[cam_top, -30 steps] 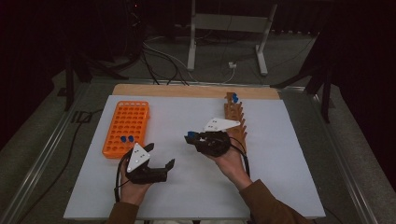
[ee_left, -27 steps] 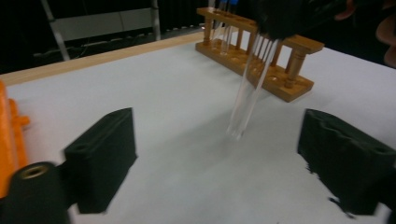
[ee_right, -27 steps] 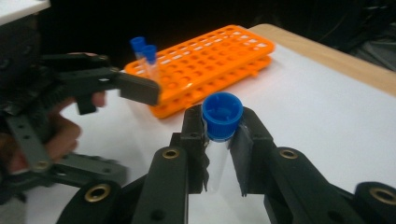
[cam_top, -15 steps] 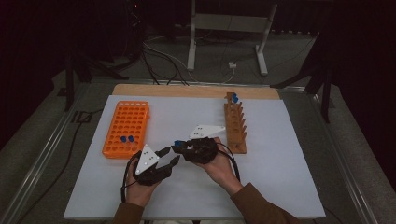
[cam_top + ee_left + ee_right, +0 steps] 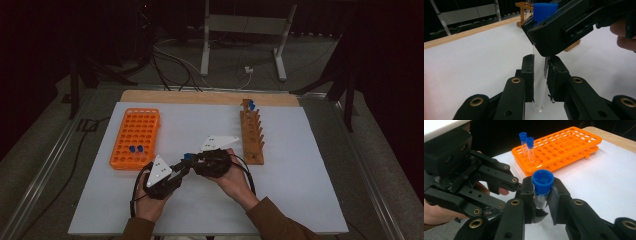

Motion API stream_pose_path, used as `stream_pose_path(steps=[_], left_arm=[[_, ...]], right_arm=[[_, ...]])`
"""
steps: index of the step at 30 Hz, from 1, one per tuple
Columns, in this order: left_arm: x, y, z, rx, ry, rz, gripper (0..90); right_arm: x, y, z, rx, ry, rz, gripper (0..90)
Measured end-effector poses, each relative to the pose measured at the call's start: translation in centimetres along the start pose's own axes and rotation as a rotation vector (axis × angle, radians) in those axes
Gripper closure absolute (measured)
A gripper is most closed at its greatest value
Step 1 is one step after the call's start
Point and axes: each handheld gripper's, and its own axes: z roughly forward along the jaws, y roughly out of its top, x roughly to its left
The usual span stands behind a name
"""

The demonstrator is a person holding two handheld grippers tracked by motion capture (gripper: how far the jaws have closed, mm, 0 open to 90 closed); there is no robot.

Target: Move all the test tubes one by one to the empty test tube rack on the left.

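Grippers [image 5: 186, 162] are both clamping one tube [image 5: 539, 75] beside the orange rack [image 5: 134, 137], already holding two; handover is unfinished.

I read the high view as dim; only the white table sheet [image 5: 300, 165] catches soft overhead light, surroundings near black; gripper views brighter, near jaws soft-focused; far table edge blurred; slight grain, no glare I can make out.

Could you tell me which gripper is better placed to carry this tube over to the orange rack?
Probably the left gripper: it lies nearer the orange rack, and its jaws flank the tube. The right gripper holds it just under the blue cap.
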Motion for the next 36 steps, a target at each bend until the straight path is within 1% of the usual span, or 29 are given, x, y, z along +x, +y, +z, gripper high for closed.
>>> stream_pose_path(steps=[1, 2, 4, 5, 6, 12, 16, 18, 19, 22, 24, 28, 33, 36], left_arm=[[0.0, 0.0, 0.0, 0.002, 0.002, -0.001, 78.2], [0.1, 0.0, 0.0, 0.002, 0.003, -0.005, 78.2], [0.3, -0.1, -0.1, 0.0, 0.006, -0.018, 78.2], [0.4, -0.2, -0.2, 0.0, 0.005, -0.026, 78.2], [0.6, -0.2, -0.2, 0.002, 0.005, -0.029, 78.2], [1.2, -0.3, -0.6, 0.002, 0.014, -0.047, 78.2], [1.6, -0.4, -1.0, -0.002, 0.021, -0.062, 78.2], [1.8, -0.4, -1.3, -0.004, 0.022, -0.066, 78.2], [1.9, -0.4, -1.4, -0.008, 0.024, -0.072, 78.2], [2.3, -0.4, -1.8, -0.013, 0.027, -0.076, 78.2], [2.5, -0.4, -2.1, -0.016, 0.027, -0.079, 78.2], [3.0, -0.5, -2.8, -0.023, 0.032, -0.086, 78.2], [3.7, -0.6, -3.8, -0.035, 0.039, -0.091, 78.2], [4.0, -0.6, -4.2, -0.041, 0.041, -0.094, 78.2]], right_arm=[[-0.1, 0.0, 0.0, -0.002, 0.003, 0.0, 73.1], [-0.2, 0.0, -0.1, -0.008, 0.004, 0.001, 69.1], [-0.5, -0.1, -0.2, -0.026, 0.025, 0.028, 59.5], [-0.7, -0.1, -0.3, -0.031, 0.03, 0.033, 54.9], [-0.8, -0.1, -0.4, -0.033, 0.022, 0.035, 51.2], [-1.6, -0.3, -1.0, -0.041, 0.022, 0.053, 38.4], [-1.9, -0.6, -1.5, -0.06, -0.025, 0.034, 28.8], [-2.0, -0.7, -1.9, -0.07, -0.048, 0.028, 19.9], [-2.0, -0.8, -2.0, -0.073, -0.066, 0.025, 15.4], [-2.2, -1.0, -2.7, -0.089, -0.102, 0.016, 8.7], [-2.5, -1.2, -3.2, -0.089, -0.124, 0.017, 4.4], [-3.2, -1.7, -3.9, -0.07, -0.171, 0.002, 0.2], [-4.3, -2.5, -5.2, -0.085, -0.219, 0.027, 0.0], [-4.8, -3.0, -6.1, -0.094, -0.236, 0.042, 0.0]])
